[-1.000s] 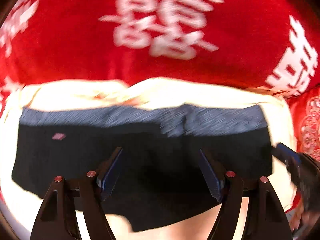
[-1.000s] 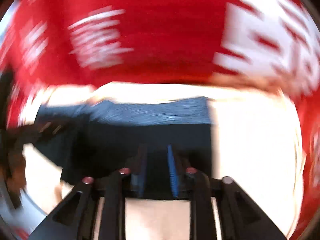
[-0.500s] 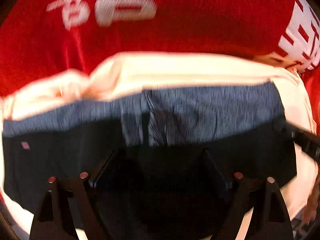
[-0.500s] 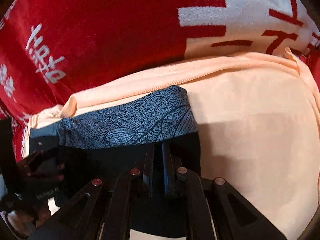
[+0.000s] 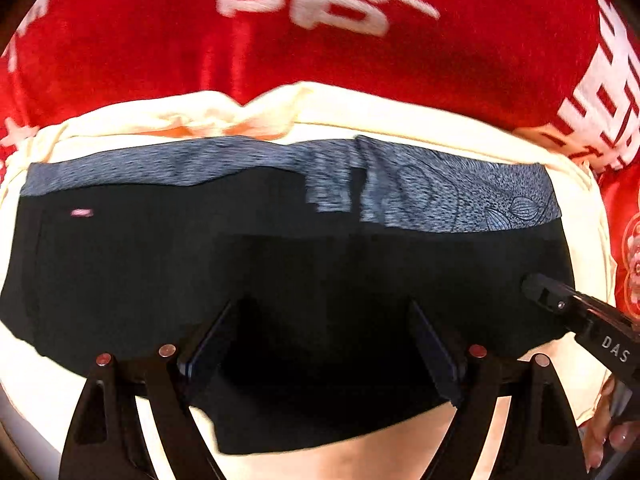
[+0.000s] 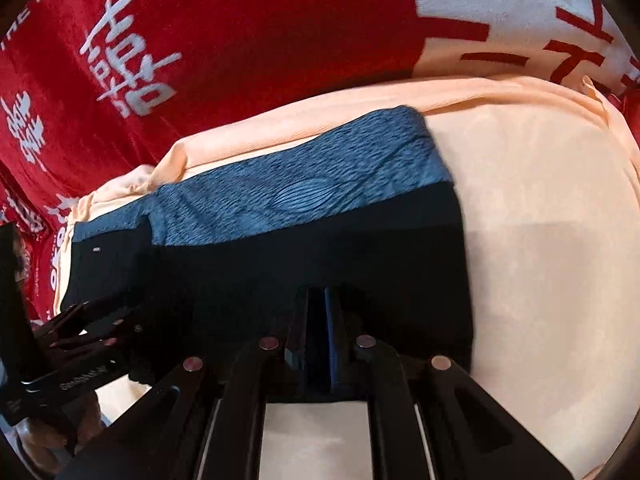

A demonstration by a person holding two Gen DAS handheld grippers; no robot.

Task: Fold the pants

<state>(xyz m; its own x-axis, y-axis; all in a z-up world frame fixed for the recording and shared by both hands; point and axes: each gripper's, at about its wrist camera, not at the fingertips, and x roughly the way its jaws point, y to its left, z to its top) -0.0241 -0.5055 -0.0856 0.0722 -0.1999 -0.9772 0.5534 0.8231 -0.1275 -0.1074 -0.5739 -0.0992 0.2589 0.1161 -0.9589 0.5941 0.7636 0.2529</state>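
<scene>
Black pants (image 5: pixel 200 248) with a blue-grey patterned waistband (image 5: pixel 440 192) lie flat across a peach cloth (image 5: pixel 400 120). My left gripper (image 5: pixel 324 308) points down over their near edge, open wide, with the black fabric under and between its fingers but untouched by the pads. In the right wrist view the pants (image 6: pixel 280 264) and waistband (image 6: pixel 300 184) run off to the left. My right gripper (image 6: pixel 322 292) pinches the near right part of the fabric; its jaws are just opening, the gap still a slit. Each gripper shows in the other's view: right gripper (image 5: pixel 560 304), left gripper (image 6: pixel 88 320).
Under the peach cloth (image 6: pixel 540 240) lies a red blanket (image 5: pixel 320 60) with large white characters, filling the far side of both views (image 6: pixel 260 40). A person's hand (image 5: pixel 604 440) shows at the lower right of the left wrist view. Bare peach cloth lies right of the pants.
Both grippers have sunk closer to the pants. The left jaws have spread wider. The right jaws, tight on the fabric before, now show a thin gap.
</scene>
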